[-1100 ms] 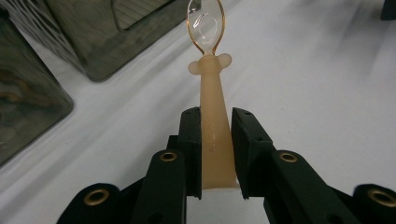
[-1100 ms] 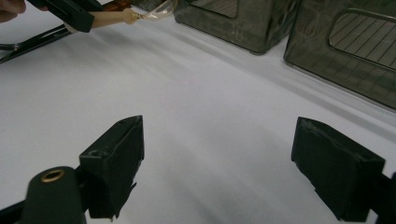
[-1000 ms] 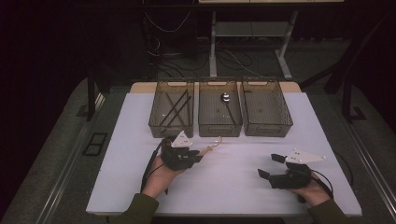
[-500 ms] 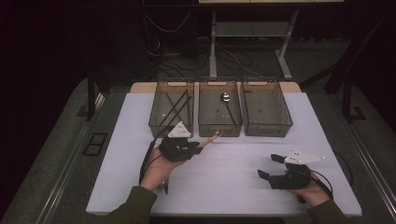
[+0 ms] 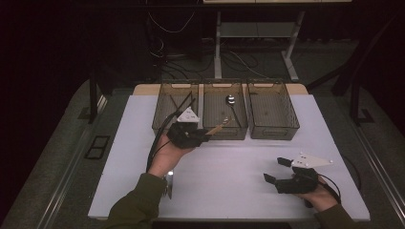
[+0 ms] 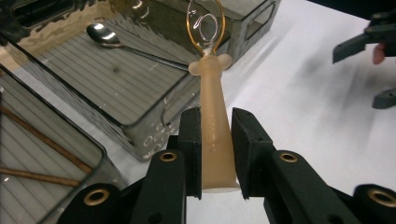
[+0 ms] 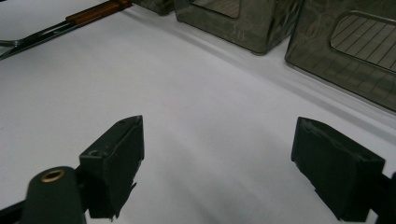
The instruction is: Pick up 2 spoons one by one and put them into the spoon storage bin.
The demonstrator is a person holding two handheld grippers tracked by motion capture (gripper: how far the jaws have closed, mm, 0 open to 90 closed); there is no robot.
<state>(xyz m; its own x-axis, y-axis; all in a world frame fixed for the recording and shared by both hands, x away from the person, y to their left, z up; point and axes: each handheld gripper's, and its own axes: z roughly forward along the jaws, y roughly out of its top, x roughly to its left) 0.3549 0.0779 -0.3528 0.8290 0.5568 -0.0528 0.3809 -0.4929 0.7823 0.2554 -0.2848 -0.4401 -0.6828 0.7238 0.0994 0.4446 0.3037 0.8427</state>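
Left hand-held gripper (image 6: 215,140) pinching spoon (image 6: 212,93), now lifted off surface (image 5: 229,167) toward middle bin (image 5: 224,131); drop likely next. Right hand-held gripper (image 7: 233,158) spread, idle.

The high view looks forward and down from above the person's side, taking in the whole white surface (image 5: 229,157) and the three bins (image 5: 224,112) from well back. The left gripper view sits close behind its own fingers (image 6: 190,140), facing the middle bin (image 6: 116,88). The right gripper view skims low over the surface (image 7: 196,116) toward the bins (image 7: 345,51), which all three views share.
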